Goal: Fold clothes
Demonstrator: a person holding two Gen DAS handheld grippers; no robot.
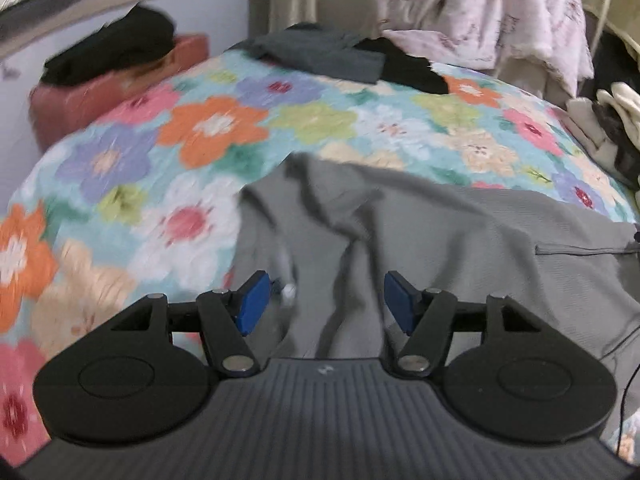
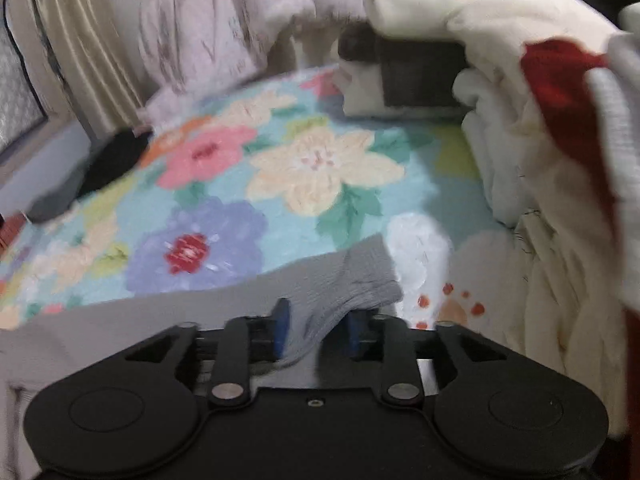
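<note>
A grey garment (image 1: 420, 240) lies crumpled on the flowered bedsheet (image 1: 216, 128) close in front of me. In the left wrist view my left gripper (image 1: 320, 300) hovers over its folds. The blue pads (image 1: 252, 304) stand wide apart with nothing pinched between them. In the right wrist view a corner of the grey garment (image 2: 352, 280) rises between the blue pads of my right gripper (image 2: 318, 330). The cloth lies against the left pad, and a dark gap shows beside the right pad. The flowered sheet (image 2: 320, 168) stretches beyond it.
Dark grey folded clothes (image 1: 320, 54) and a black garment (image 1: 412, 68) lie at the bed's far end. A reddish box (image 1: 116, 92) carrying black cloth stands far left. A pink blanket (image 1: 480, 8) hangs behind. A white pile (image 2: 520, 160) with a red piece (image 2: 560, 92) crowds the right.
</note>
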